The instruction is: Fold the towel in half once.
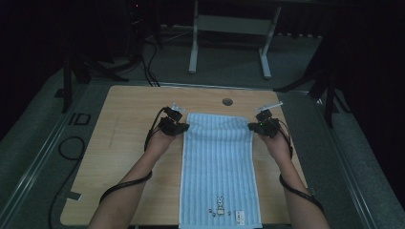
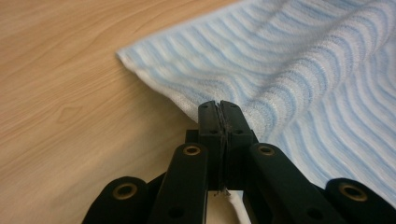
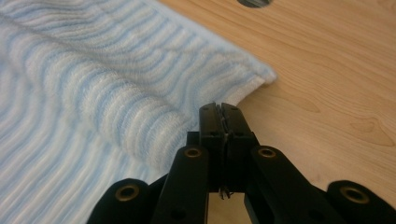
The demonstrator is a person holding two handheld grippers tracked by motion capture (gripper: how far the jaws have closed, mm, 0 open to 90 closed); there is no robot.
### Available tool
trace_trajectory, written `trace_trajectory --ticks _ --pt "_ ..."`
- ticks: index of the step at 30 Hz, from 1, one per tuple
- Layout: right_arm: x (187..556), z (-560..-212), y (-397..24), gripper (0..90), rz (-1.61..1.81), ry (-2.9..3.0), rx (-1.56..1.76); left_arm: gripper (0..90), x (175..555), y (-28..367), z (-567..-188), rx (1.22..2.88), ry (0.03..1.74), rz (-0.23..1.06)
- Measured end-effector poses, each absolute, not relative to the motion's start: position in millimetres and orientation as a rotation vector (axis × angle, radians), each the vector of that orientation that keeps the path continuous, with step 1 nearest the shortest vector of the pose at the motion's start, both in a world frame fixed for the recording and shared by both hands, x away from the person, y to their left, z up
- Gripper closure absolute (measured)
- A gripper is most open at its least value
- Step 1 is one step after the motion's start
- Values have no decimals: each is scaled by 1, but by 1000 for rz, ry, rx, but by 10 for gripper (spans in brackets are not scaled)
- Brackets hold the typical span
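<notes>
A light blue and white striped towel (image 1: 217,167) lies lengthwise down the middle of the wooden table (image 1: 129,119). My left gripper (image 1: 184,127) is at its left edge near the far corner, and my right gripper (image 1: 250,126) is at the right edge opposite. In the left gripper view the jaws (image 2: 219,105) are shut on the towel (image 2: 280,60) hem, which rises in a fold to the tips. In the right gripper view the jaws (image 3: 219,107) pinch the towel (image 3: 93,79) edge the same way, just short of its corner.
A round cable hole (image 1: 227,101) sits in the table just beyond the towel's far edge. A small printed figure and label (image 1: 220,206) mark the towel's near end. Black cables (image 1: 71,148) lie on the floor at left, and a white desk frame (image 1: 229,43) stands behind.
</notes>
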State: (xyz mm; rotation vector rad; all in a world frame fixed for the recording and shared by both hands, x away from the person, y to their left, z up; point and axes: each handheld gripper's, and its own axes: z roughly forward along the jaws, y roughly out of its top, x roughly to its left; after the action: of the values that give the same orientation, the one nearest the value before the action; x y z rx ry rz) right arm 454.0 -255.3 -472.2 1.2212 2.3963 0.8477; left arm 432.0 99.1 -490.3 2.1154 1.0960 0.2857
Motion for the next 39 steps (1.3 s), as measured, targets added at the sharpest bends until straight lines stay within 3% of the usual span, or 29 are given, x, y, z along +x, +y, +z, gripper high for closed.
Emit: trace_trajectory --ticks 7,18,22,24,27,32,39 --pt "420 -475 -257 887 890 2413 1165 883 400 107 -495 2114 1058 271" --pt "388 -512 -255 886 845 2498 1158 880 359 107 -528 2214 1034 197" --pt "382 -523 -255 868 823 2533 1158 866 355 108 -532 2239 1025 171" --pt "380 -521 -257 825 814 2505 1155 732 355 112 -527 2215 1046 190" --pt "376 -509 -260 787 882 2451 1132 680 352 114 -516 2161 1034 199" --pt "379 -500 -251 812 915 2464 1114 687 355 103 -516 2197 1017 194" --pt "389 -529 -231 822 812 2544 1116 722 370 95 -540 2249 1050 163"
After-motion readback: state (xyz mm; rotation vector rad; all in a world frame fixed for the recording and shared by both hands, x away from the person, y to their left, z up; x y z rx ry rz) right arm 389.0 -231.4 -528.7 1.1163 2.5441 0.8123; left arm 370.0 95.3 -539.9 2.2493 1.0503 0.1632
